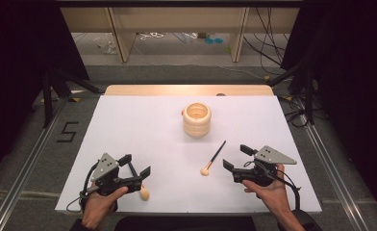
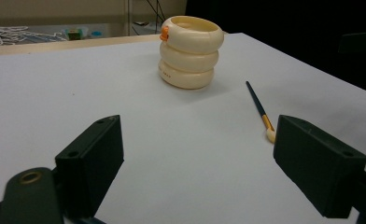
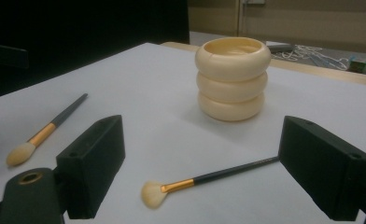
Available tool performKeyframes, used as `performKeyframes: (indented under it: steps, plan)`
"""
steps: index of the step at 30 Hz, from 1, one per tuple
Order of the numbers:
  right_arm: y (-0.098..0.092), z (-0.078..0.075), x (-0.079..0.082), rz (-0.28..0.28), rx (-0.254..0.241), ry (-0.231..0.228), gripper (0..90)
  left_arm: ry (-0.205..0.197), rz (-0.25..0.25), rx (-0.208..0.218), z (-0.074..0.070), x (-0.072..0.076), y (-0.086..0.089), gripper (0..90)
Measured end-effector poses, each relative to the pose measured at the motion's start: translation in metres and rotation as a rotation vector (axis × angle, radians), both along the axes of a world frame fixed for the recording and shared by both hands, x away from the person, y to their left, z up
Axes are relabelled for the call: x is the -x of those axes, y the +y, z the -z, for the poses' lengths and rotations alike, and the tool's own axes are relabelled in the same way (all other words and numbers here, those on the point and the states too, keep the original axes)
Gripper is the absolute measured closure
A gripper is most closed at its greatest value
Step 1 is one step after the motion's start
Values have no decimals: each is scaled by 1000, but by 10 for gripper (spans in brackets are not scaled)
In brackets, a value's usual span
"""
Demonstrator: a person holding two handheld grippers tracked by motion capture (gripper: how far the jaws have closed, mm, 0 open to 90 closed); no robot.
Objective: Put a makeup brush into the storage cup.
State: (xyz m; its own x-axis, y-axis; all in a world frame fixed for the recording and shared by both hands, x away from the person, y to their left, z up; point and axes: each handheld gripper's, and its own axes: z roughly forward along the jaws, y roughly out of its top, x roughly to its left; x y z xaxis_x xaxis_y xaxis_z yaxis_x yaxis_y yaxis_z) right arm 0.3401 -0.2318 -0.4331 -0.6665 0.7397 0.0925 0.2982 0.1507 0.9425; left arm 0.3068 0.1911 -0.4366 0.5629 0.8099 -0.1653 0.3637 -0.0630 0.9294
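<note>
At the lower left of the high view the left gripper point(image 1: 139, 165) rests over the white bench point(image 1: 129, 125) with its fingers point(image 2: 90, 161) released and nothing between them; just below it, at the bench's near edge, lies a small brush point(image 1: 141, 188), its pale head showing beside the hand. Toward the middle, in the upper half, stands a cream holder point(image 1: 196, 119) built like three stacked rings, open at the top and probably rigid, stable and fairly light. Below and right of it lies a second brush point(image 1: 214, 158), dark handle pointing up toward the holder, bristles down. Both brushes look light, thin and stiff in the handle, soft at the tuft; I judge the handle near the gold ferrule the best hold. At the lower right the right gripper point(image 1: 236, 157) also stands spread and empty.
</note>
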Motion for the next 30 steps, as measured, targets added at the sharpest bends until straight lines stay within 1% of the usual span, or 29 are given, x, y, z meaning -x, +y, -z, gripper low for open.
performKeyframes:
  steps: [4,7,8,9,10,13,14,15,16,17,19,20,21,23,24,25,27,28,29,30]
  plan:
    - [0,0,-1,-11,0,4,156,1,-4,-4,0,0,0,157]
    - [0,0,-3,-20,12,-15,156,1,-5,-6,0,0,1,157]
    - [1,0,-3,-19,0,-6,156,1,-8,-7,0,0,1,158]
    - [0,-1,-4,-25,22,-15,156,1,-8,-7,0,0,1,158]
    - [0,-1,-4,-29,29,-11,156,0,-8,-4,0,1,1,157]
    - [2,-1,-5,-41,29,-16,156,3,-7,-6,0,0,1,157]
    - [2,-2,-5,-42,42,-8,156,1,-4,-3,0,0,1,158]
    - [4,-2,-6,-53,41,-23,156,4,-8,-7,0,1,1,157]
    - [4,-2,-6,-53,41,-23,156,2,-7,-5,0,1,1,157]
    - [4,-3,-7,-58,58,-21,156,4,-8,-3,0,0,1,157]
    - [4,-4,-7,-58,61,-26,156,0,-2,2,1,0,1,158]
    - [4,-4,-8,-66,66,-21,156,3,-6,-2,0,0,1,157]
    - [5,-6,-10,-81,85,-25,156,4,-6,-4,0,0,1,158]
    - [6,-7,-11,-82,83,-33,156,4,-6,-1,0,0,1,157]
    - [6,-7,-12,-97,84,-36,156,7,-6,-4,0,0,1,157]
    - [6,-10,-13,-98,111,-31,156,7,-6,-3,0,0,1,157]
    - [6,-12,-16,-119,134,-37,156,6,-8,-1,0,0,1,157]
    - [6,-13,-18,-138,157,-41,159,7,-7,-2,0,0,1,157]
    - [6,-14,-20,-170,189,-54,183,8,-8,-3,0,0,1,157]
    - [7,-15,-21,-179,213,-50,175,9,-8,-2,0,-1,1,157]
